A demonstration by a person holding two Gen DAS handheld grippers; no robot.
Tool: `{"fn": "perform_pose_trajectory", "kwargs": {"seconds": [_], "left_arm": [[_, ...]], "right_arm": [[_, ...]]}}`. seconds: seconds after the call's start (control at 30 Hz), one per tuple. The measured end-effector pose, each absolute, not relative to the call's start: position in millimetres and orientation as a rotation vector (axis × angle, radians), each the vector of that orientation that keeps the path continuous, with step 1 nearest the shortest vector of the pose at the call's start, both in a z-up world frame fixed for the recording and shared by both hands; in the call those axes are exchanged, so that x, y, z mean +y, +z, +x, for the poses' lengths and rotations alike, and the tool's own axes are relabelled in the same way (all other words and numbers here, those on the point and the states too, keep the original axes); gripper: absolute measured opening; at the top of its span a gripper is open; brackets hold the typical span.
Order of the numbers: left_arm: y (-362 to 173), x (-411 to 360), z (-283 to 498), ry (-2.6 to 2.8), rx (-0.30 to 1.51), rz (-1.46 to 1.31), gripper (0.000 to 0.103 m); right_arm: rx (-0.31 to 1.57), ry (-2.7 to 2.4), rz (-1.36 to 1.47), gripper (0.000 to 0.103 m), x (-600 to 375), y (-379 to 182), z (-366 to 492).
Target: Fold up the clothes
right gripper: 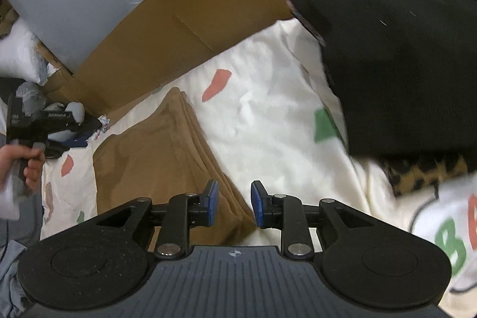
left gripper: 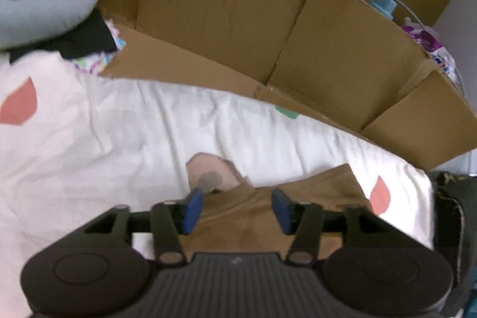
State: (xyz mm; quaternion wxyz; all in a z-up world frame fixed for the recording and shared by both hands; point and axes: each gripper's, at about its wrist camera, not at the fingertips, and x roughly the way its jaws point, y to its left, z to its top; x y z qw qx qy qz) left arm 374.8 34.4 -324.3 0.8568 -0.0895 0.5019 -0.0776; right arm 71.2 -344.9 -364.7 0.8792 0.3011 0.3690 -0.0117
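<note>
Both grippers' fingers spread, empty, above the folded brown garment [right gripper: 155, 157], its near edge hidden

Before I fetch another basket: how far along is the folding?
Done: the brown garment lies folded flat on the white sheet. In hand: nothing; the left claw and right claw are both open, empty. Left: the black garment and white printed top look unfolded.
</note>
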Motion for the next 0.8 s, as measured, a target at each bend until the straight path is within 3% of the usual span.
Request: {"fn": "perform_pose_trajectory", "kwargs": {"seconds": [0.17,0.3,0.47,0.8], "left_arm": [[-348,55,363,-0.18,1.072,-0.223,0.07],[-372,68,354,-0.182,1.078,-0.263,0.07],[-395,85,354,-0.187,1.057,-0.341,0.061],[-407,102,368,-0.265,0.979,-0.427,0.032]], "right_arm": [[0.789,0.021,0.563,0.028,-331,-360,108],[0.828,0.054,0.494,0.028,-322,-365,137],[0.848,0.12,0.415,0.028,-309,-366,170],[0.939,0.177,0.299,0.028,-288,-387,221]]}}
